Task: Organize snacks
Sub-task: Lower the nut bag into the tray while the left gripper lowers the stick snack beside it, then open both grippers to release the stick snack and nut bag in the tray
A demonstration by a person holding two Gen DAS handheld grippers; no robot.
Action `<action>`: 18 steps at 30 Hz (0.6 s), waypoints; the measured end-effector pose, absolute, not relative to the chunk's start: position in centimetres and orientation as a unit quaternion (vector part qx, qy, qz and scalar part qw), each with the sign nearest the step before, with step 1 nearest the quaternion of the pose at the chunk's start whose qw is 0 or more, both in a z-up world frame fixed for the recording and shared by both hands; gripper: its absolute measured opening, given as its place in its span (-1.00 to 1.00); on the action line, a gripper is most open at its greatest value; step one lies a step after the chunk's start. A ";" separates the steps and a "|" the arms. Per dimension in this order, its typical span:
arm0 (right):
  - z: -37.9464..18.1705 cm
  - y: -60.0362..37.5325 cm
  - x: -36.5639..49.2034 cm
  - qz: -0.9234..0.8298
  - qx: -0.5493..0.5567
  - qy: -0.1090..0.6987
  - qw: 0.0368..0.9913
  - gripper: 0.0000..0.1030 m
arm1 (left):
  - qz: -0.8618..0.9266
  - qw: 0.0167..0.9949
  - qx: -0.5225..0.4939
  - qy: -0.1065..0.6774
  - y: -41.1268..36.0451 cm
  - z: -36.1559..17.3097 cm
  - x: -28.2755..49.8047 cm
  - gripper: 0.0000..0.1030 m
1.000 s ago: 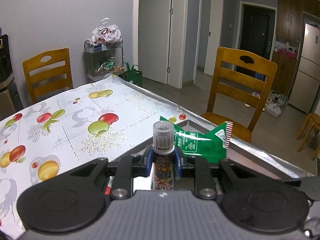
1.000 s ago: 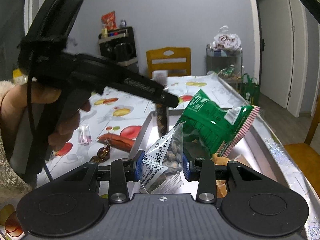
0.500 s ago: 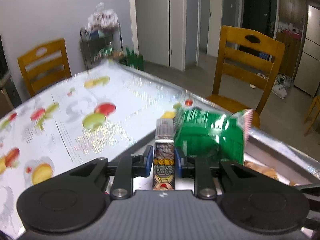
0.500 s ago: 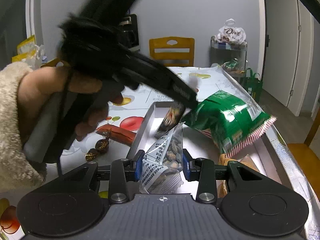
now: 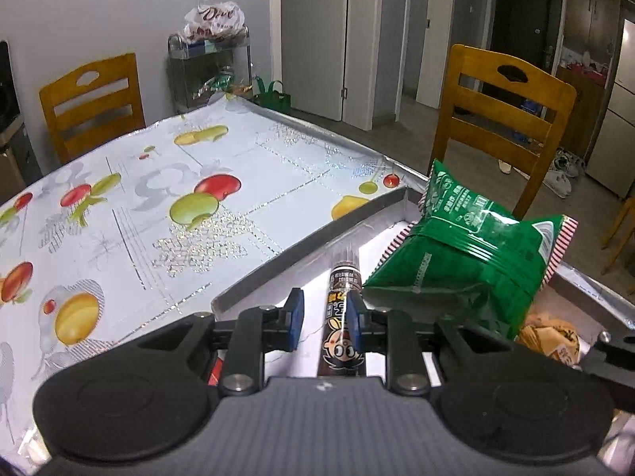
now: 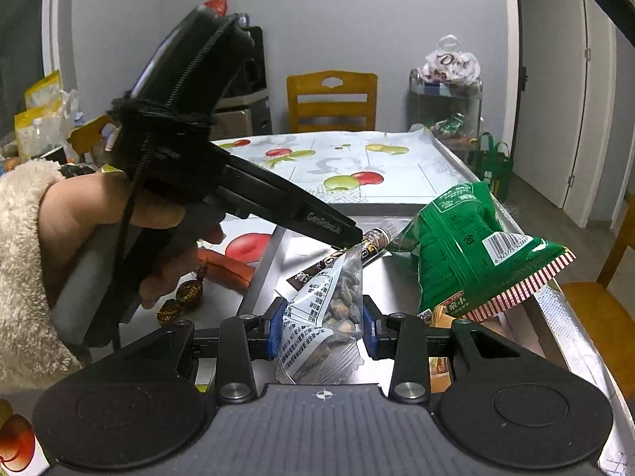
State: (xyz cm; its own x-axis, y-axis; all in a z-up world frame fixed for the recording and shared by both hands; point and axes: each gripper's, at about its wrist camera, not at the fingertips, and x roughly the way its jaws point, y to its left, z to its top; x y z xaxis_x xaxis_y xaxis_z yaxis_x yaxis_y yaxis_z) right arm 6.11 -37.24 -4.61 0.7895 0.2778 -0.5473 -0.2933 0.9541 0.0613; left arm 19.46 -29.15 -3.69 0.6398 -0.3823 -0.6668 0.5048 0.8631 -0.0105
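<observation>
A brown cartoon-printed snack stick (image 5: 343,317) lies lengthwise on the floor of the grey tray (image 5: 301,250). It lies between the jaws of my left gripper (image 5: 325,317), against the right pad, with a bare gap to the left pad, so this gripper is open. The right wrist view has the same stick (image 6: 377,240) under the left gripper's tip (image 6: 349,234), beside a green snack bag (image 6: 464,254). My right gripper (image 6: 323,325) is shut on a clear bag of nuts (image 6: 337,309), held over the tray's near end.
The green bag (image 5: 468,261) leans in the tray over a tan packet (image 5: 551,337). Left of the tray, a red sausage (image 6: 230,265) and wrapped candies (image 6: 182,297) lie on the fruit-print tablecloth (image 5: 158,206). Wooden chairs (image 5: 504,119) stand around the table.
The left gripper has tipped down toward the tray. The stick, upright between its pads before, now lies flat in the tray with a gap at the left pad. The right gripper kept still.
</observation>
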 end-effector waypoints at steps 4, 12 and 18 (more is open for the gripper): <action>-4.0 -37.1 6.3 0.145 -0.020 0.284 0.948 -0.24 | -0.247 0.906 0.086 0.332 -28.7 -3.0 18.5 -0.61; -3.6 -36.8 8.3 0.118 -0.023 0.289 0.950 -0.24 | -0.240 0.915 0.073 0.316 -27.3 -1.7 17.7 -0.41; -3.7 -36.6 10.0 0.099 -0.009 0.295 0.950 -0.23 | -0.234 0.920 0.068 0.308 -26.1 -1.1 17.2 -0.11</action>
